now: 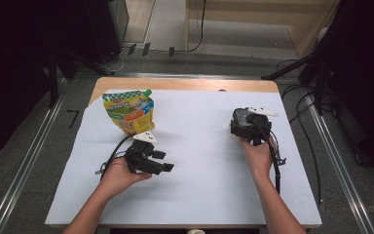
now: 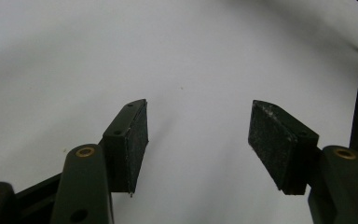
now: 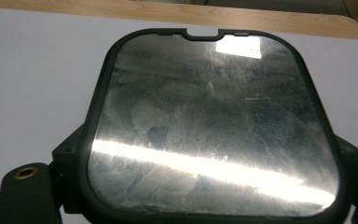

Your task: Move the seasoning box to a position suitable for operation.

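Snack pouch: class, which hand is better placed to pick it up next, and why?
Left. The left gripper is open, empty and nearer the snack pouch; the right gripper already clamps a dark-framed mirror.

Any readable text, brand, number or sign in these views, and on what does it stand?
None can be read.
Snack pouch: printed labels in red, green and orange patches, too small and blurred to read.
Shiny tray between the right gripper's jaws: glare and smears, no lettering.
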